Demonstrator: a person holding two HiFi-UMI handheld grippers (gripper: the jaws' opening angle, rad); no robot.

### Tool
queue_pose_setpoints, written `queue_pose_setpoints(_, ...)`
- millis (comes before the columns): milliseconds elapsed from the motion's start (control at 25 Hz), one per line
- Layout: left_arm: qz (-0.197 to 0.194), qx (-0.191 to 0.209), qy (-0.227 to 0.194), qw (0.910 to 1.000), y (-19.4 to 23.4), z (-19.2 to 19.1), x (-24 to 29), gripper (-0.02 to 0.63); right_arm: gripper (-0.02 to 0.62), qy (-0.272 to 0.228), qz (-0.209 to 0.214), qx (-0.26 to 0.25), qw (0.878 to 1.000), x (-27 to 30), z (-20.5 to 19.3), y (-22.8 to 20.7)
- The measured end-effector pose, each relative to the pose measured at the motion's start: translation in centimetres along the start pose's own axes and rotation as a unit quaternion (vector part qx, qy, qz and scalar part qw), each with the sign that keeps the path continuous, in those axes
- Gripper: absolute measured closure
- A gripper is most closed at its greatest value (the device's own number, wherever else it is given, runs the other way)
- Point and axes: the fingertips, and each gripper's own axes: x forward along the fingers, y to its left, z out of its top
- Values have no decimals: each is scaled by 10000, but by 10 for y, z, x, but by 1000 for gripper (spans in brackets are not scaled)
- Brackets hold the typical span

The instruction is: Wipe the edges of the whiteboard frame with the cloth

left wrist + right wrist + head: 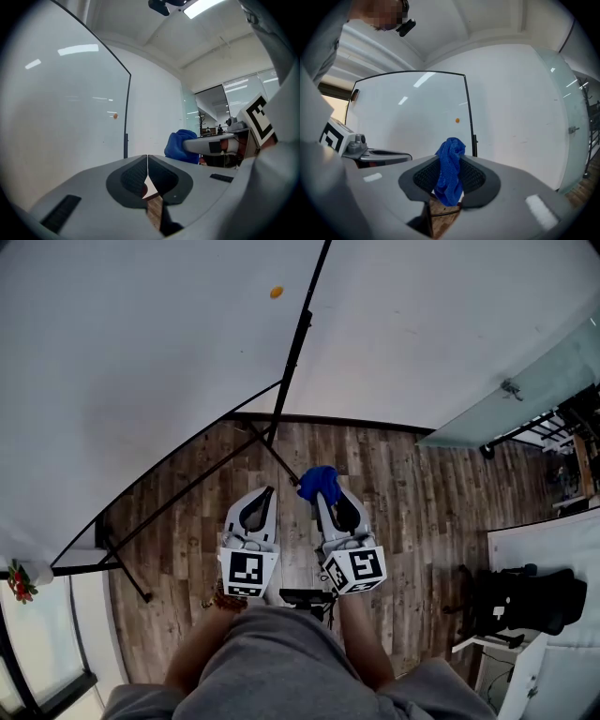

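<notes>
At the centre of the head view, 2 hand-held grippers sit side by side above a wood-plank floor (412, 493), both pointing toward the whiteboard (141, 343).

Left gripper (262, 501): the jaws are closed together with nothing between them. The left gripper view confirms this; the 2 dark ribbed pads (136, 176) meet along a single seam, and only floor shows below them.

Right gripper (330, 502): the jaws are clamped on the blue cloth (317, 481). In the right gripper view the cloth (450, 171) stands upright between the 2 pads, bunched above the jaw tips and hanging below them. The left gripper view shows the same cloth (180, 145) as a bundle at the tip of the right gripper (206, 144).

Whiteboard: the white panel carries a thin black frame (298, 334) and stands on a black stand (127, 568) with diagonal braces. A small orange dot (276, 292) sits on the panel near the frame's right vertical edge. In the right gripper view this edge of the frame (469, 112) rises just behind and to the right of the cloth, with the orange dot (457, 120) beside it on the panel.

Cloth position: held in the air in front of the lower right part of the whiteboard, near the frame's right edge but apart from it.

Surroundings: a white wall (431, 324) lies behind the board, a glass partition (525, 390) stands to the right, and a black chair (525, 601) sits at the lower right.
</notes>
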Motion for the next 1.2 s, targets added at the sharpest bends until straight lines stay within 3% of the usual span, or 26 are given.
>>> queue_pose_setpoints(440, 397, -141, 0, 9991, 107, 13, 109, 594, 472, 45, 635, 646, 9959, 147, 2, -41)
queue_pose_setpoints(680, 665, -175, 187, 9975, 123, 5, 151, 594, 471, 133, 1126, 825, 9901, 202, -12, -79)
queue_pose_setpoints(1000, 1590, -174, 559, 9855, 157, -5, 206, 594, 471, 389, 2182, 901, 9710, 304, -64, -123)
queue_pose_setpoints(1200, 2089, -235, 622, 9757, 160, -12, 241, 594, 471, 876, 2541, 1119, 9567, 352, -122, -143)
